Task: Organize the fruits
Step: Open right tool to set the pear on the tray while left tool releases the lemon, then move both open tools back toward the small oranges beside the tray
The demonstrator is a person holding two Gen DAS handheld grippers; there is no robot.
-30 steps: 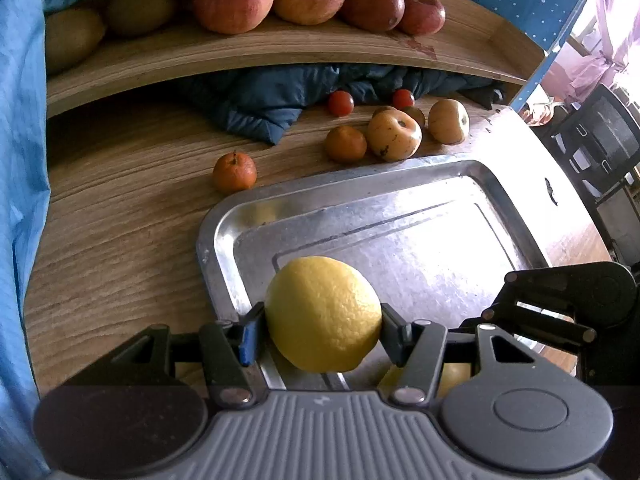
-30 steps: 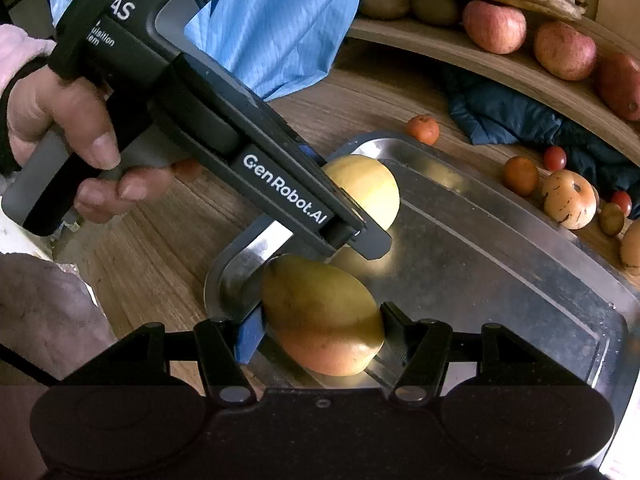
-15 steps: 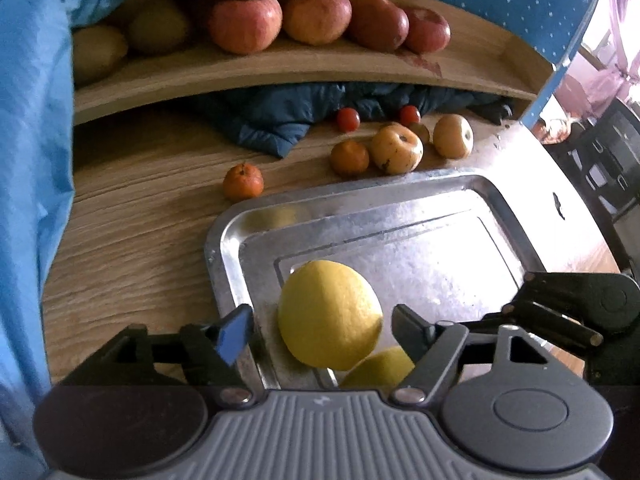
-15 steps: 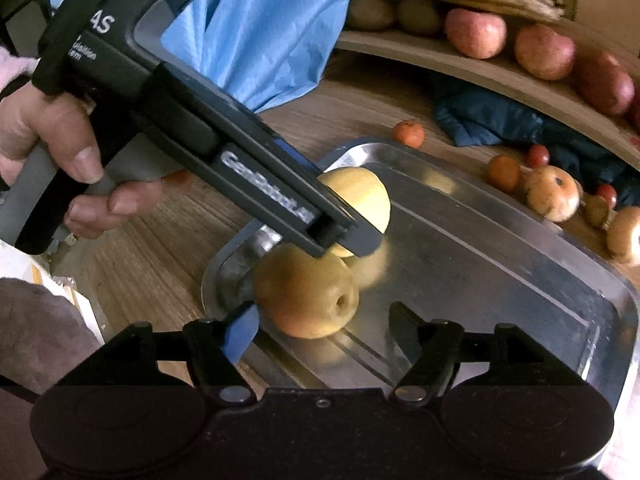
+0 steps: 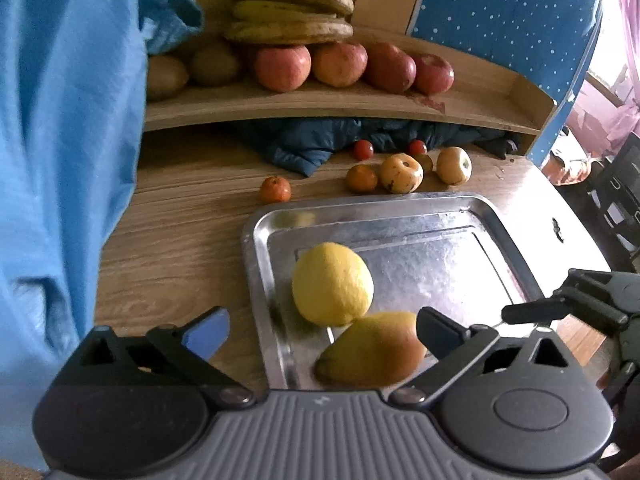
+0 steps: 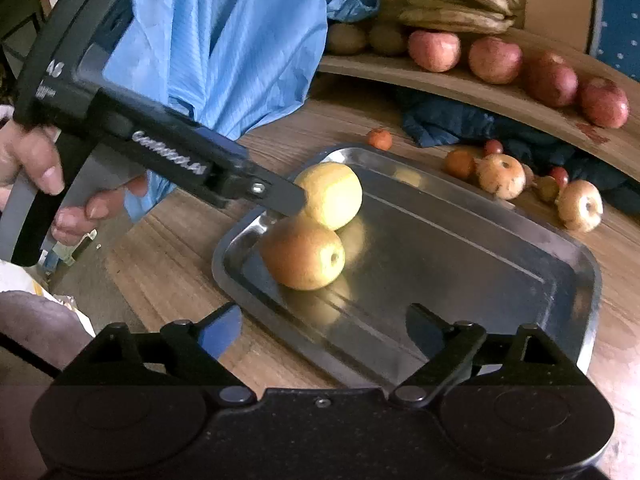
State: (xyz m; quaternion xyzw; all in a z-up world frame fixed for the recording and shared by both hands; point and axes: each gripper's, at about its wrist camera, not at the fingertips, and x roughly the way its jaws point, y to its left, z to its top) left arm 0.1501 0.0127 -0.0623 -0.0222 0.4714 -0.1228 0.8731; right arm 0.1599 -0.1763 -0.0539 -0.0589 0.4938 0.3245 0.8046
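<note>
A yellow lemon [image 5: 332, 284] [image 6: 334, 194] and a yellow-orange pear [image 5: 372, 350] [image 6: 302, 252] lie touching each other in the near left corner of the steel tray [image 5: 440, 208] [image 6: 580, 256]. My left gripper [image 5: 322, 320] hangs just above and behind them. Its jaws are opening wide and the pads touch neither fruit. In the right wrist view one of its fingers [image 6: 280, 196] reaches in beside the lemon. My right gripper [image 6: 322, 320] is pulled back over the tray's near rim, jaws opening, with only bare tray between them.
Small oranges [image 5: 275, 189], tomatoes [image 5: 363, 149] and pale apples [image 5: 401, 173] lie on the wooden table behind the tray by a dark blue cloth [image 5: 316, 148]. A raised shelf [image 5: 320, 102] holds red apples and bananas. A light blue garment [image 5: 60, 160] hangs at the left. A hand [image 6: 36, 168] grips the left tool.
Both grippers opened, letting the lemon and the pear go onto the tray, then drew back and up. The pear rolled against the lemon.
</note>
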